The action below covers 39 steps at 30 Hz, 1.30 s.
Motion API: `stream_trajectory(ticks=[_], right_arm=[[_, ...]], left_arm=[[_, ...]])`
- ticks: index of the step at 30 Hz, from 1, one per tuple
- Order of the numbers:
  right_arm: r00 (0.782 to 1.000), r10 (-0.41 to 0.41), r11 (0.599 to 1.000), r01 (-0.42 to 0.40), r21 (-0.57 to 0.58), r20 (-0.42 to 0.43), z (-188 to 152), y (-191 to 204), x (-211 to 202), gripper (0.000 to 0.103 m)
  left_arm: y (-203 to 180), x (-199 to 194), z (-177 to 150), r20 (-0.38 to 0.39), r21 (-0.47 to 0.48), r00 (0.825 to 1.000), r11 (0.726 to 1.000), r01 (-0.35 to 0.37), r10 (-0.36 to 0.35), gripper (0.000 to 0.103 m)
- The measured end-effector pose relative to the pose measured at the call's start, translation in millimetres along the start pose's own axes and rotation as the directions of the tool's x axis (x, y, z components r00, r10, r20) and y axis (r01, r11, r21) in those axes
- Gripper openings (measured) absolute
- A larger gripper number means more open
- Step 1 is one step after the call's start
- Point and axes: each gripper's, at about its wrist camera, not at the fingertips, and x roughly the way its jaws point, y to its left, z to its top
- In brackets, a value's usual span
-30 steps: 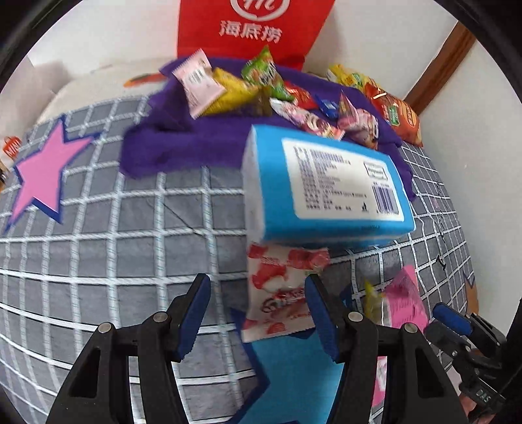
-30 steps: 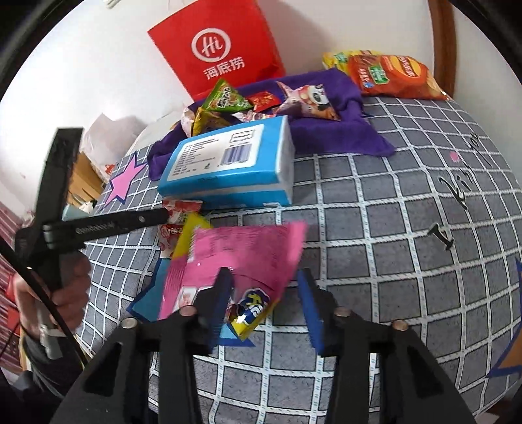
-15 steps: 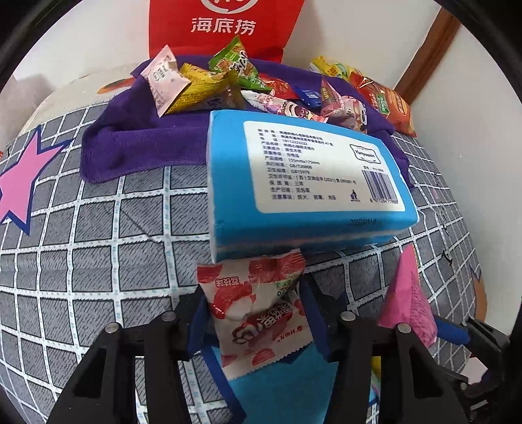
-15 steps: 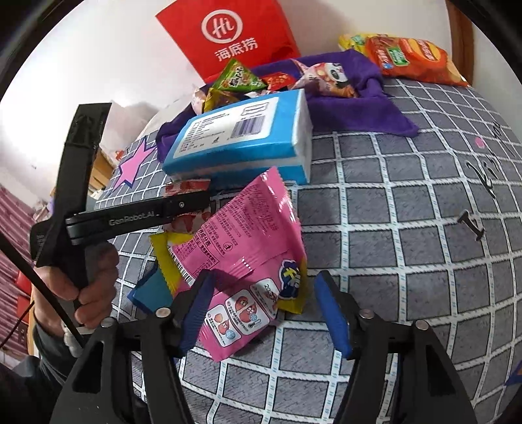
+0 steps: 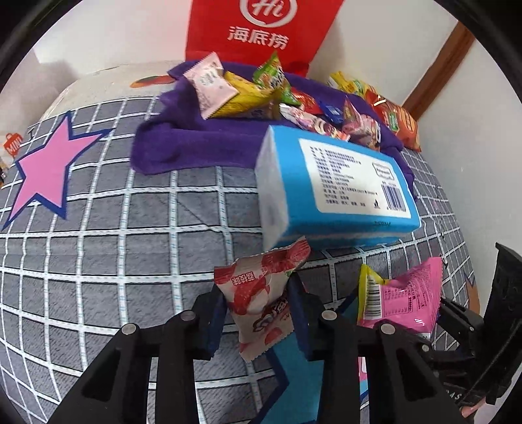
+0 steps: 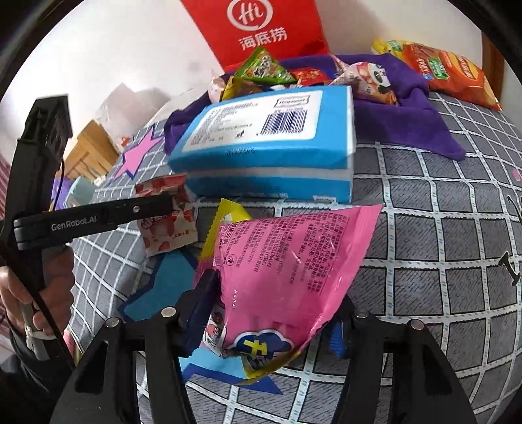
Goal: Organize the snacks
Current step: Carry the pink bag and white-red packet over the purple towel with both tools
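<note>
L gripper (image 5: 257, 313): jaws pinch red-white snack packet (image 5: 261, 293).
R gripper (image 6: 274, 313): jaws clamp pink snack bag (image 6: 287, 270).
Ahead: blue tissue pack (image 6: 267, 153) close; grey bedspread (image 5: 114, 228) open to the left.

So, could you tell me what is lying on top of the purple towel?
Small snack packets are piled on the purple towel; the blue tissue pack hides its near edge.

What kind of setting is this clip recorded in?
Probably a bedroom at home: the snacks lie on a bed with a grey checked bedsheet, a purple towel spread on it, and a red shopping bag against the white wall.
</note>
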Motion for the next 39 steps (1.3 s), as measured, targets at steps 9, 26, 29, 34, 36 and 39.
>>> stream_trajectory(ticks=[9, 26, 29, 34, 36, 39], right_arm=[[0.996, -0.032, 0.999, 0.031, 0.01, 0.082, 3, -1, -43, 0.054], [0.965, -0.141, 0.989, 0.128, 0.073, 0.221, 80, -11, -113, 0.052], [0.956, -0.151, 0.987, 0.135, 0.082, 0.25, 97, -15, -122, 0.052], [0.944, -0.16, 0.986, 0.137, 0.098, 0.288, 124, -21, -131, 0.052], [0.941, -0.164, 0.985, 0.14, 0.102, 0.296, 136, -23, -131, 0.052], [0.938, -0.17, 0.984, 0.145, 0.104, 0.303, 152, -28, -129, 0.052]], left_arm=[[5, -29, 5, 0.045, -0.005, 0.999, 1.0, 0.03, -0.029, 0.033], [-26, -99, 63, 0.212, 0.069, 0.976, 0.997, 0.045, -0.059, 0.033], [-29, -99, 76, 0.223, 0.068, 0.973, 0.997, 0.042, -0.056, 0.033], [-34, -97, 94, 0.236, 0.07, 0.97, 0.996, 0.046, -0.061, 0.033], [-37, -94, 103, 0.237, 0.071, 0.969, 0.996, 0.049, -0.065, 0.033], [-39, -89, 115, 0.241, 0.075, 0.968, 0.996, 0.052, -0.069, 0.033]])
